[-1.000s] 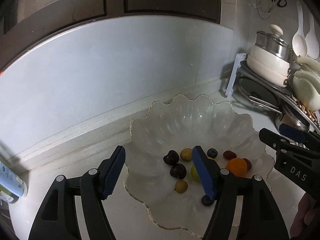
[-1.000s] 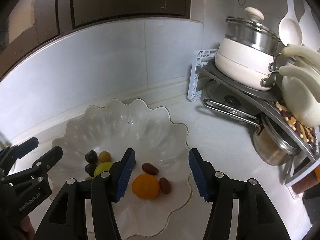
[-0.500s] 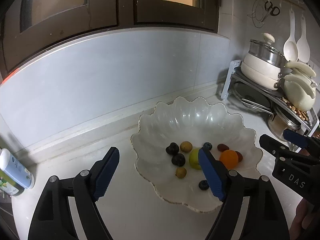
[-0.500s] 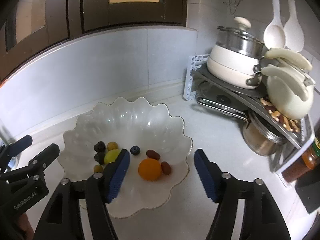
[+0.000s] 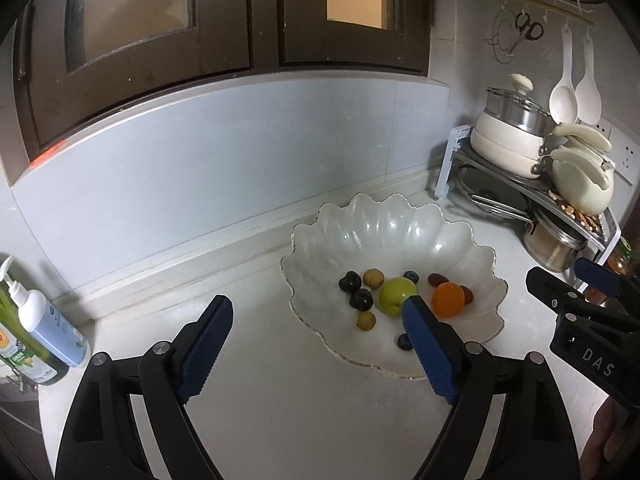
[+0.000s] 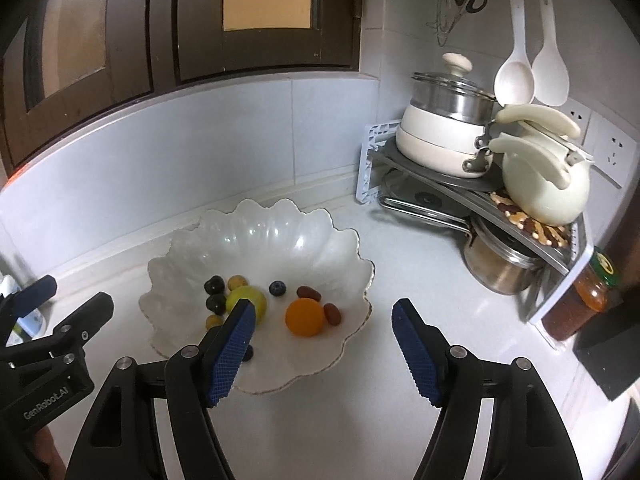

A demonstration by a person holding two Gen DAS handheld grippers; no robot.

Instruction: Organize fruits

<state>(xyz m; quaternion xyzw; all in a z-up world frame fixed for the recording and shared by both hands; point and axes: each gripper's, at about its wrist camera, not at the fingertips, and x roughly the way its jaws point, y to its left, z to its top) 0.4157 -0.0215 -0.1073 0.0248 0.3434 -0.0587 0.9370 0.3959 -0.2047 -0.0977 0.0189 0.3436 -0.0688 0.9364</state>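
Note:
A white scalloped bowl (image 5: 384, 224) (image 6: 264, 228) sits on the white counter and holds several small fruits: a green apple (image 5: 396, 294) (image 6: 250, 298), an orange (image 5: 448, 299) (image 6: 305, 317), dark plums (image 5: 349, 281), blueberries (image 6: 277, 288), brown and reddish small fruits (image 6: 308, 292). My left gripper (image 5: 318, 340) is open and empty, above the counter in front of the bowl's left side. My right gripper (image 6: 324, 344) is open and empty, above the bowl's near right rim. Each gripper shows at the edge of the other's view.
A metal corner rack (image 6: 460, 184) at the right holds a white pot with a glass lid (image 6: 444, 136), a cream kettle (image 6: 544, 184) and pans. A jar (image 6: 588, 296) stands by the rack. Bottles (image 5: 40, 320) stand at the far left. A tiled wall runs behind.
Both grippers have pulled back and up from the bowl, which now looks smaller and farther. Both stayed open and empty. The fruits have not moved.

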